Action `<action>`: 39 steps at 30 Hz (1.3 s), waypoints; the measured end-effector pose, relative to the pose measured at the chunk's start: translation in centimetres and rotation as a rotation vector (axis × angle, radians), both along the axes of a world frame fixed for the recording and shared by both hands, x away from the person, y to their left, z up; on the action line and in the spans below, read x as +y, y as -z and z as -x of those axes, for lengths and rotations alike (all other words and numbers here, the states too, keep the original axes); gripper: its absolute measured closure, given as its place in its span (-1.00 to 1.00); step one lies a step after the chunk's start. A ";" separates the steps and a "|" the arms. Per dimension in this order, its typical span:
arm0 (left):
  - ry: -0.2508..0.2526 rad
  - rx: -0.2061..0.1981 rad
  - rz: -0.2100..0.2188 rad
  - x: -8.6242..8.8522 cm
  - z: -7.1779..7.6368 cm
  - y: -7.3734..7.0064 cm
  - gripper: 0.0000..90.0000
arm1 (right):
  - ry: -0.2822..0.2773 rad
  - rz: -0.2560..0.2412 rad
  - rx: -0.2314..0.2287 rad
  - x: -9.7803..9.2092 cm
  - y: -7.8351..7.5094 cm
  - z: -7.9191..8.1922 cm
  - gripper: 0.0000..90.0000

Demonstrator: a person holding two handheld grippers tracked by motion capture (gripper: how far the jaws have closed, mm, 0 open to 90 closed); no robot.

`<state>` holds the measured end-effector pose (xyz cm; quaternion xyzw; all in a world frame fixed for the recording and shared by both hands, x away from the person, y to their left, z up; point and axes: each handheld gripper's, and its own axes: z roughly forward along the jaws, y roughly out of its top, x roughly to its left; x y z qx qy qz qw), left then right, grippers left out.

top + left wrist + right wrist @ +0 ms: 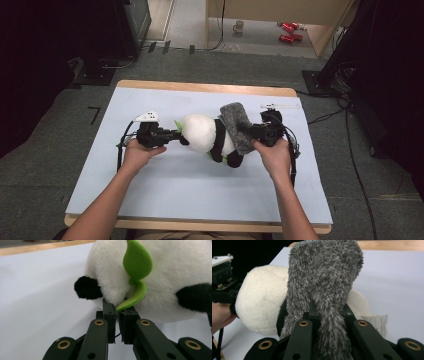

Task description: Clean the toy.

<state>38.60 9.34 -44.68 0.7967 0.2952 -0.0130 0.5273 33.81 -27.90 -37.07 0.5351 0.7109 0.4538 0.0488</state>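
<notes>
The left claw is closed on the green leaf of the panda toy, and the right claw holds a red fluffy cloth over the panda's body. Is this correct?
Not quite: the fluffy cloth is grey, not red, as the right gripper view shows. The rest holds: the left claw is closed on the green leaf of the panda toy, and the right claw holds the cloth over its body.

this was a lab or recording room rather than a home. a wooden table topped with a pale blue mat stood alone on grey carpet. black equipment stands sat on the floor at ten and two o'clock, with cables trailing over the carpet at three o'clock. at twelve o'clock a light wooden partition opened onto a bare floor where a mug and red cans lay.
</notes>
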 end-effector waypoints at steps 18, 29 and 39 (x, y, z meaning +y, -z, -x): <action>0.002 0.037 -0.176 3.3 -0.4 2.2 0.41 | -0.077 -0.012 -0.034 3.3 1.9 -0.4 0.70; -0.030 0.012 -0.164 5.7 -0.4 2.3 0.21 | -0.125 -0.004 -0.031 4.7 1.5 0.6 0.70; -0.082 -0.015 -0.112 6.8 -0.3 1.6 0.14 | -0.114 -0.038 -0.088 3.6 -1.1 1.1 0.70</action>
